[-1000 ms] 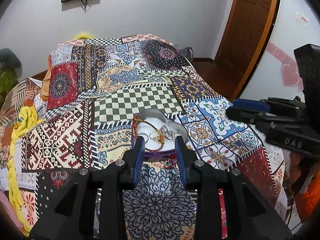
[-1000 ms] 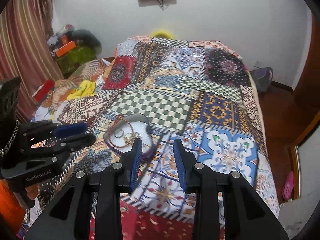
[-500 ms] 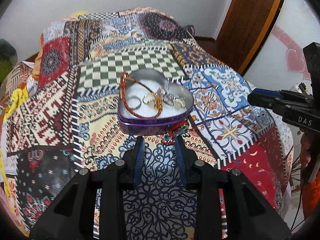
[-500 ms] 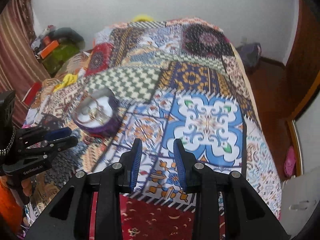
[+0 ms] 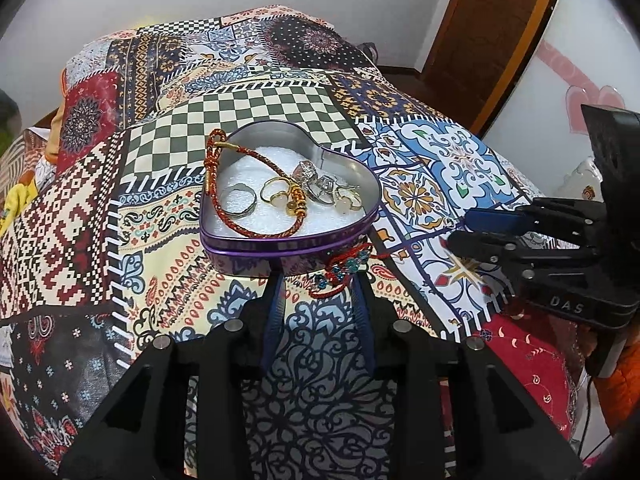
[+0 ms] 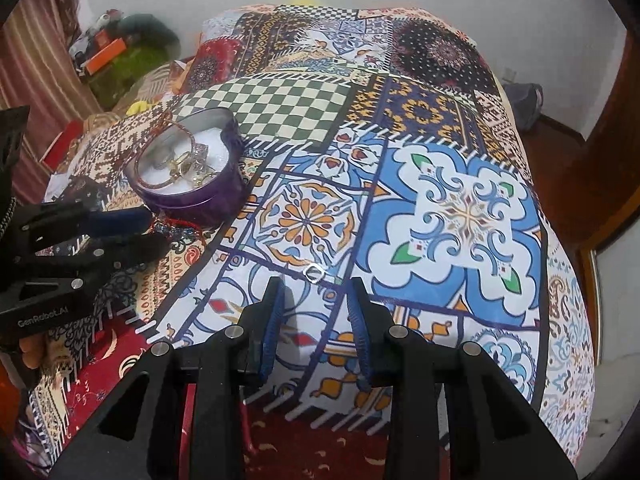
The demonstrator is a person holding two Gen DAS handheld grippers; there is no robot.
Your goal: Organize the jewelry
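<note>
A purple heart-shaped tin sits on the patchwork bedspread and holds several rings and a red braided cord bracelet. A red beaded bracelet lies on the cloth just in front of the tin, between the fingertips of my open, empty left gripper. In the right wrist view the tin is at the left. A small silver ring lies on the blue patch just ahead of my open, empty right gripper.
The patchwork bedspread covers the whole bed. Its edge drops off at the right toward a wooden floor and door. Clutter and a curtain stand at the far left. A bag lies on the floor.
Both grippers have moved down and closer to the bedspread. The left one has closed in on the tin and beaded bracelet, the right one has swung right toward the silver ring.
</note>
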